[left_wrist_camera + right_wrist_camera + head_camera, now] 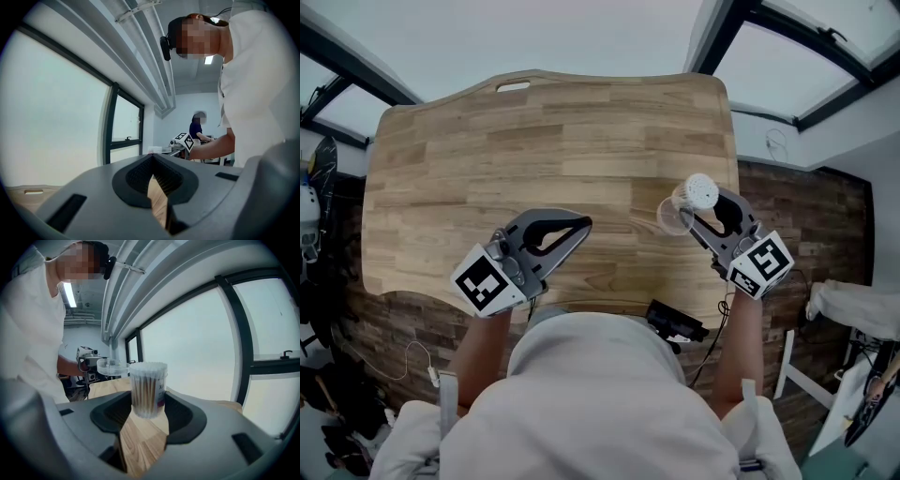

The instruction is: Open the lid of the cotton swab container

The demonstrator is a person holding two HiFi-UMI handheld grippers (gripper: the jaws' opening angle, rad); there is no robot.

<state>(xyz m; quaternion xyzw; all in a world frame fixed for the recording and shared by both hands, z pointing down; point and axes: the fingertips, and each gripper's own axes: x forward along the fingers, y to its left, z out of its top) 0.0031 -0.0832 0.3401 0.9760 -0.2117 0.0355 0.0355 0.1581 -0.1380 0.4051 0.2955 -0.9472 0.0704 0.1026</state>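
Right gripper view: right tool (149, 401) clamps the clear cylindrical cotton swab container (148, 380) above the wooden counter (140, 446). Swab tips are bare, and the clear round lid (111, 366) sits aside at rim level. Opening looks done. Left tool (152, 159) is closed and empty.

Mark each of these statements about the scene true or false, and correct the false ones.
1. The left gripper has its jaws shut with nothing between them. True.
2. The cotton swab container lies on its side. False: it stands upright between the jaws of the right gripper, which are shut on it.
3. The lid sits on top of the container. False: the swab tips are bare, and the clear lid lies on the table beside the container.
4. The table has a wooden top. True.
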